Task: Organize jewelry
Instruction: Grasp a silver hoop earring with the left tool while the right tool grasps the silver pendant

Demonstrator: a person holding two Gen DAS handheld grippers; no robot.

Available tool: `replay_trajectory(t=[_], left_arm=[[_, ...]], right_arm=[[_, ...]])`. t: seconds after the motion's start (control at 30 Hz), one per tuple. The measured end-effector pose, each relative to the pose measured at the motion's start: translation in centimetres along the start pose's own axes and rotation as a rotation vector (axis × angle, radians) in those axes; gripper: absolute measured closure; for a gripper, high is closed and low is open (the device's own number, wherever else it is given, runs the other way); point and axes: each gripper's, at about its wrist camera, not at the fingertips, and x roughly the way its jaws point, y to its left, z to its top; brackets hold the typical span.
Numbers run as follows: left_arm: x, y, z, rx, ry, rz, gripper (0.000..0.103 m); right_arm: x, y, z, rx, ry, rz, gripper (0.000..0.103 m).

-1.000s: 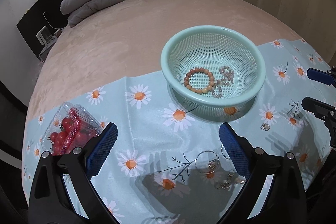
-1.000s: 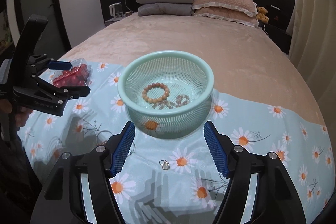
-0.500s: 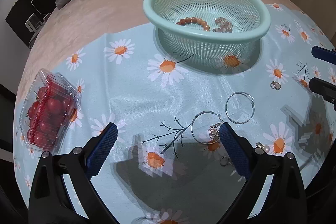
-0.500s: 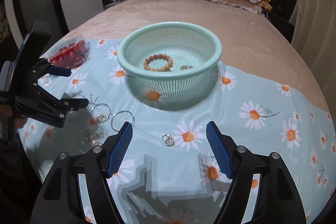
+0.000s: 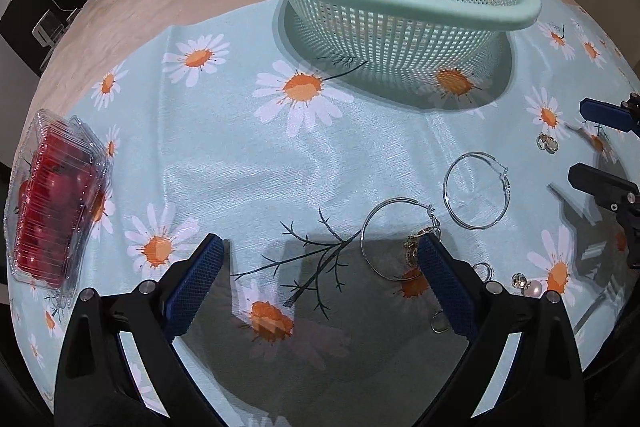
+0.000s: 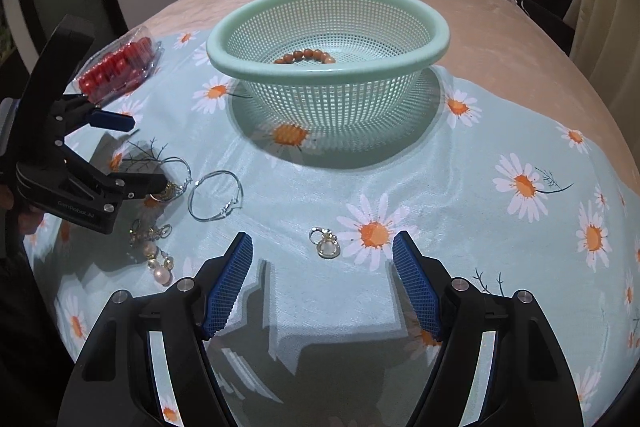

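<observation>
Left gripper [image 5: 320, 267] wide, low over the hoop [image 5: 394, 239]; right gripper [image 6: 322, 267] wide, framing the ring [image 6: 325, 245]. Best to straddle each thin wire squarely, then pinch gently before lifting toward the basket [image 6: 400, 59].

left wrist view: near wall of the mint basket [image 5: 392, 27] hides its contents; only a sliver of reddish bead shows over the rim. right finger pad [image 5: 448, 287] of the left gripper [image 5: 320, 279] covers the basket-far edge of the nearer hoop earring [image 5: 394, 239] and most of a gold charm [image 5: 412, 249]. right gripper [image 5: 600, 151] cut off by the frame edge.

right wrist view: beaded bracelet [image 6: 306, 57] half hidden behind the basket rim. small jewelry cluster [image 6: 154, 247] left of the basket too tangled to separate.
</observation>
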Motion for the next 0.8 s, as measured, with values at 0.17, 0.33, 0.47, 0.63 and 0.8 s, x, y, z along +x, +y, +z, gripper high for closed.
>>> replay_trajectory(t=[0.17, 0.33, 0.47, 0.63, 0.8], left_arm=[[0.3, -0.8, 0.1, 0.023, -0.009, -0.056, 0.029], [0.6, -2.7, -0.1, 0.081, -0.024, -0.048, 0.050], [0.4, -4.0, -0.1, 0.090, -0.028, -0.093, 0.080], [0.2, -4.8, -0.3, 0.064, -0.026, -0.128, 0.091], [-0.2, -4.1, -0.4, 0.037, -0.021, -0.160, 0.094]], right_arm=[[2.7, 0.0, -0.5, 0.032, 0.051, -0.019, 0.036], [2.6, 1.7, -0.9, -0.039, 0.028, 0.014, 0.076], [2.8, 2.1, -0.5, -0.047, 0.047, 0.040, 0.090], [2.1, 1.6, -0.6, -0.020, 0.050, 0.079, 0.090], [0.7, 1.3, -0.7, -0.034, 0.046, 0.093, 0.090]])
